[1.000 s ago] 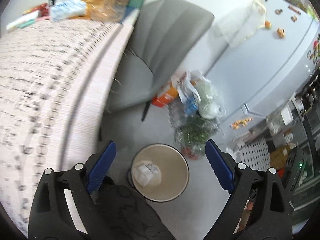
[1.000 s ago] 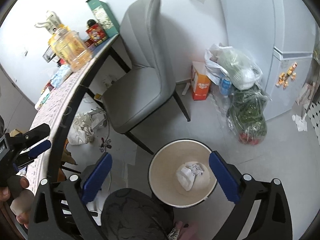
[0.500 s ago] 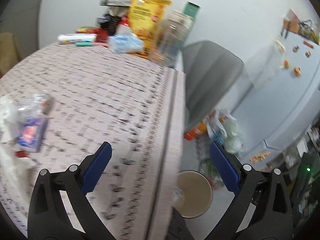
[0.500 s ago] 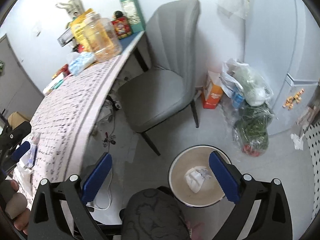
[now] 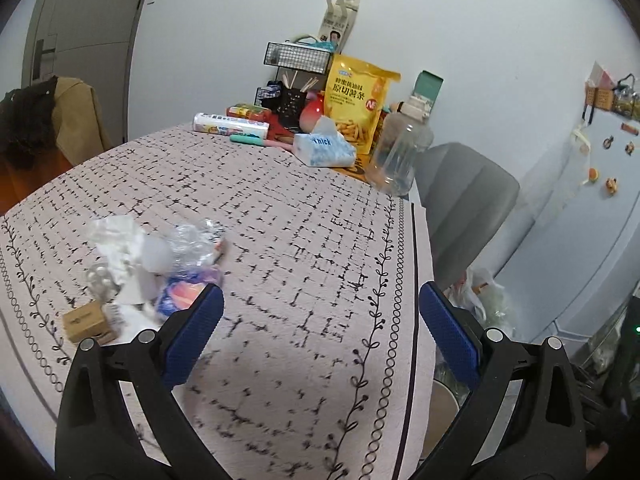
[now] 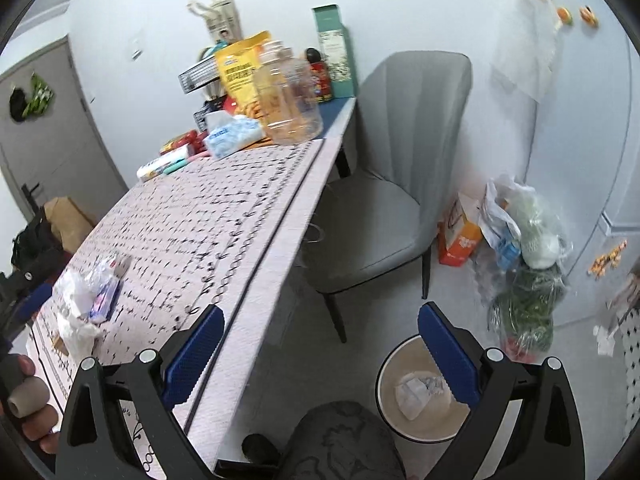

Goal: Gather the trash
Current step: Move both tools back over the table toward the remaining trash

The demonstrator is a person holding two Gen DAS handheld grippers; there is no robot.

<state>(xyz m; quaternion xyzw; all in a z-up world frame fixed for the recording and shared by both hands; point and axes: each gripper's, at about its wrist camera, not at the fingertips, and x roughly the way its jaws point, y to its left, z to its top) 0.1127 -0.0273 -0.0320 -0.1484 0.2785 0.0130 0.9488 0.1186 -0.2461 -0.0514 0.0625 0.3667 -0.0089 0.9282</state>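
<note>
A heap of trash (image 5: 152,256) lies on the patterned tablecloth (image 5: 280,240): crumpled white paper, clear plastic, a blue-and-pink wrapper and a small cardboard box (image 5: 85,321). My left gripper (image 5: 320,328) hangs wide open over the table, right of the heap, nothing between its blue pads. In the right wrist view the same trash (image 6: 86,300) sits at the near left of the table. My right gripper (image 6: 320,344) is open and empty above the table edge and floor. The round bin (image 6: 420,396) below holds crumpled paper (image 6: 416,394).
Snack bag (image 5: 358,100), tissue pack (image 5: 324,148), clear jar (image 5: 400,152) and wire rack (image 5: 298,58) crowd the table's far end. A grey chair (image 6: 384,200) stands by the table. Grocery bags (image 6: 524,264) lie on the floor by the fridge. A hand (image 6: 28,404) shows at lower left.
Both grippers rose and swung left from over the bin toward the table. The left view went from bin and floor to tabletop with the trash heap; its jaws stayed open.
</note>
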